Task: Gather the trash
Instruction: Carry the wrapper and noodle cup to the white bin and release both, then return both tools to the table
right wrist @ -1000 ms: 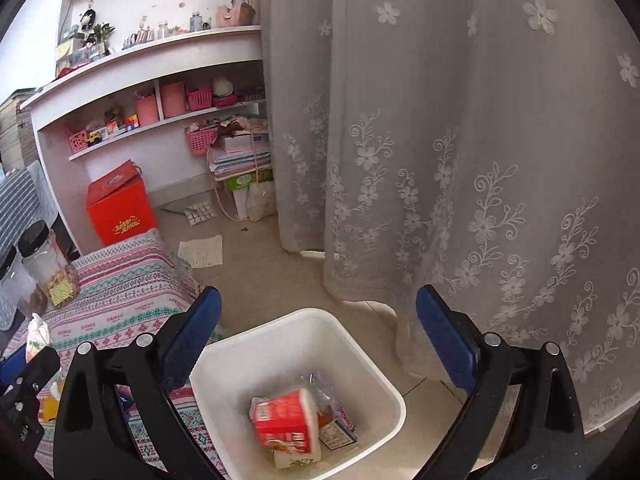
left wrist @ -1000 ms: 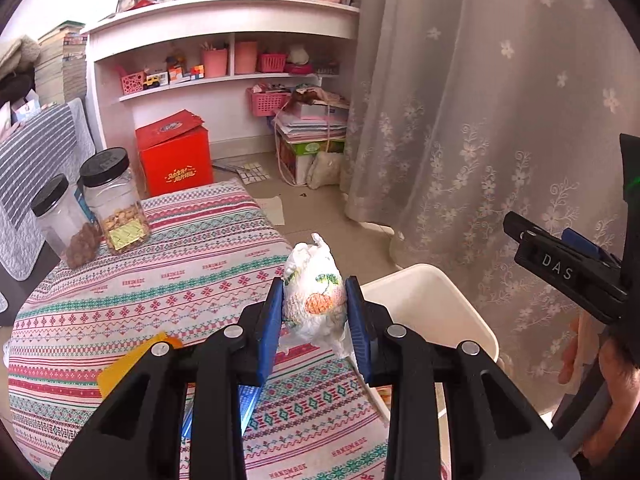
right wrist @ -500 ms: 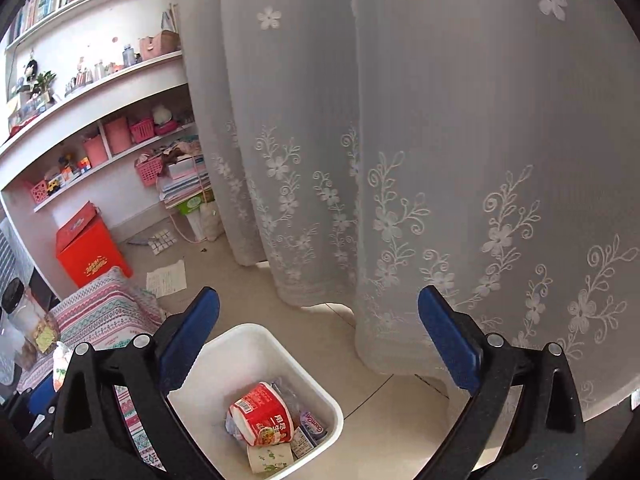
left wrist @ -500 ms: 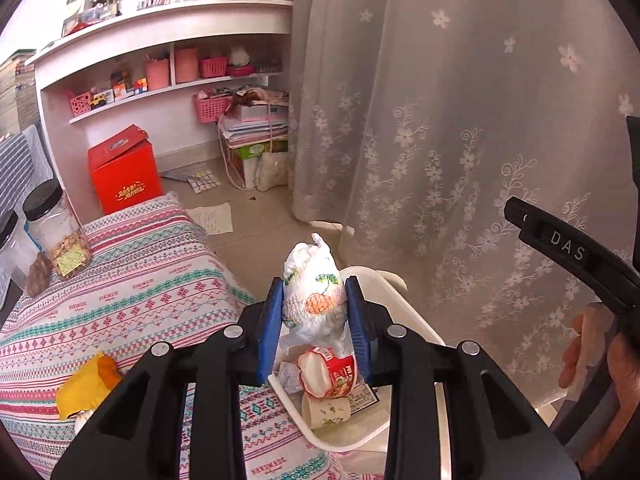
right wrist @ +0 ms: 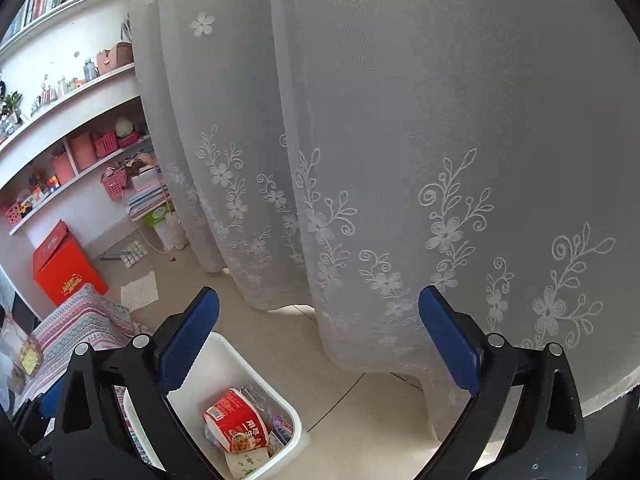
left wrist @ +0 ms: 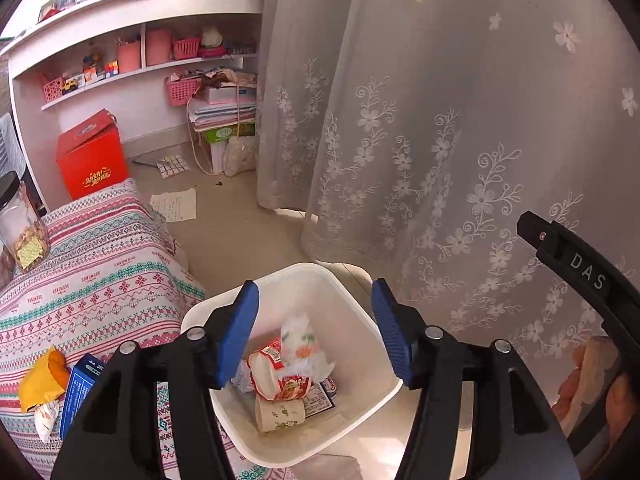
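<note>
From the left wrist: left gripper (left wrist: 315,334) poised over a white bin (left wrist: 352,316), jaws opening with blue pads spread apart and pressing on nothing; crumpled white wrapper with an orange print (left wrist: 305,348) loose between and below them, inside the bin, on top of a red instant-noodle cup (left wrist: 280,376), a paper cup (left wrist: 280,414) and a flat packet. Bin on the tile floor just beside a table edge draped in a striped patterned cloth (left wrist: 100,280); on that cloth, a yellow crumpled piece (left wrist: 42,380), a blue box (left wrist: 82,392) and a jar (left wrist: 20,224). Black arm of the other tool at the right edge, against a lace curtain (left wrist: 440,120). From the right wrist: right gripper (right wrist: 319,338) spread wide, empty, aimed at the floor and curtain (right wrist: 400,120); bin (right wrist: 240,364) low at left, noodle cup (right wrist: 234,420) and paper cup (right wrist: 246,460) visible inside; red box (right wrist: 64,264) by the shelves.
</note>
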`<state>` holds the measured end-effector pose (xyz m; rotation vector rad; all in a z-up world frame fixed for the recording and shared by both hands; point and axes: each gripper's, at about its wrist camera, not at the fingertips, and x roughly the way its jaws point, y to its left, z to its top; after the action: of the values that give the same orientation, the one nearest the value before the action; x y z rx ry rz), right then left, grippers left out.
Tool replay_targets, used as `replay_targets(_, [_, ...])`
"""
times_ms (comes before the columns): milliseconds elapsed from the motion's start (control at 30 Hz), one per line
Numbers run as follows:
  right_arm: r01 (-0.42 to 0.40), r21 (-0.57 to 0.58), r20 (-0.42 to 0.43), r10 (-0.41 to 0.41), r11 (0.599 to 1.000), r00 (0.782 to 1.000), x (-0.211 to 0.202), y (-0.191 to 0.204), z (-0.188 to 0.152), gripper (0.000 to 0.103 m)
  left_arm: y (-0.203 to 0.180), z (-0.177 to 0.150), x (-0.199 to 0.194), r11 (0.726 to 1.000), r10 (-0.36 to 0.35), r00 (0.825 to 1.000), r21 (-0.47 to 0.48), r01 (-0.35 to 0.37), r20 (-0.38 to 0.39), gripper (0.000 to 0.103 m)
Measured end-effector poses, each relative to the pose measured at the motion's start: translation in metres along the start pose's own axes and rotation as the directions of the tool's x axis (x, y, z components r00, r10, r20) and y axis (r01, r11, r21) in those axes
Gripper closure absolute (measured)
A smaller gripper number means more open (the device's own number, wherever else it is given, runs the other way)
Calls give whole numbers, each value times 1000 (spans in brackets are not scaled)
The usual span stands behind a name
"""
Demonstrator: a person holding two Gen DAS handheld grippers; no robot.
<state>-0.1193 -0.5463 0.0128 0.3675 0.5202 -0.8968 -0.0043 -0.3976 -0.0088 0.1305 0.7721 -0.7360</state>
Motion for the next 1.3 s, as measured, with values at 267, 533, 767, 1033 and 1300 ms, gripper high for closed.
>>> replay_targets(267, [-7,-117,61,14,993,998,-15,43,-13,7,30,-5,-23,989,148,988,-34,-146,52,28])
replay_targets(533, [-124,-202,52,137,972,989,-39,102,-39,7,99,-16,-65,943,319,943,-133,-306,98,23])
replay_targets(767, [-210,-312,37,233,927,972,-61,165,-64,7,154,-33,-101,902,407,908,-203,-382,100,20])
replay_targets(1033, [-318,-416,-30,336,852,941,-84,238,-95,7,225,-61,-126,836,505,862,-267,-479,36,20])
replay_targets(1300, [-385,-523,-146,365,760,919,-96,306,-142,7,297,-98,-152,767,568,822,-334,-547,-43,20])
